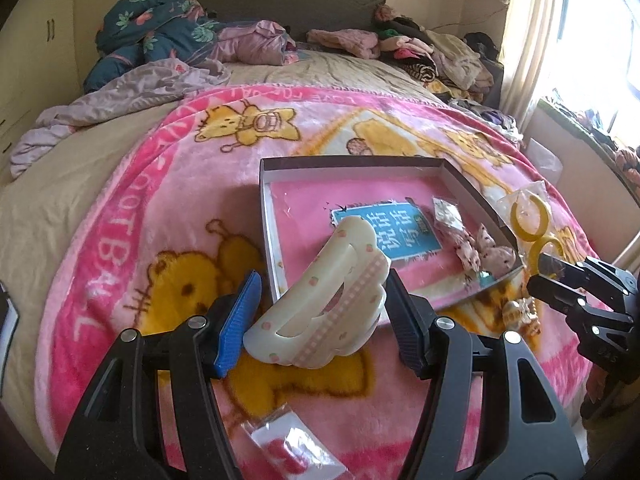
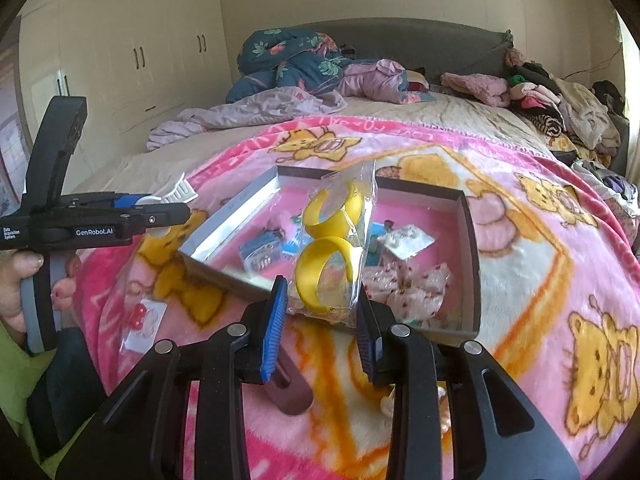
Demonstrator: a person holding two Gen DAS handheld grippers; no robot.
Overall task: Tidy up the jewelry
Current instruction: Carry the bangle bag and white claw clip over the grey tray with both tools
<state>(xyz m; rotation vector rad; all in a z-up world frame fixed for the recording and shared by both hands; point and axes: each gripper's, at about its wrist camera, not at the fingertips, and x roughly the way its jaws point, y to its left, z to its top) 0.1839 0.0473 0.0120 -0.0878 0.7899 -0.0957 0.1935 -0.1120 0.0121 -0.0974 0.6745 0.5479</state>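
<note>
My left gripper (image 1: 320,296) is shut on a cream hair claw clip (image 1: 320,304), held tilted above the pink blanket just in front of the shallow box (image 1: 352,166). My right gripper (image 2: 322,300) is shut on the lower end of a clear bag with two yellow hoop earrings (image 2: 332,240), which stands upright over the near rim of the box (image 2: 470,264). The same bag (image 1: 528,220) shows at the box's right edge in the left wrist view. Inside the box lie a floral fabric piece (image 2: 404,284), a small clear packet (image 2: 404,240) and a blue card (image 1: 392,232).
A packet with red earrings (image 1: 288,452) lies on the blanket near me. A pearl-and-gold piece (image 1: 520,312) rests by the box's near corner, and a brown object (image 2: 292,392) sits under the right gripper. Bedding and clothes (image 1: 420,48) are heaped at the bed's far end. A hand (image 2: 16,280) holds the left gripper.
</note>
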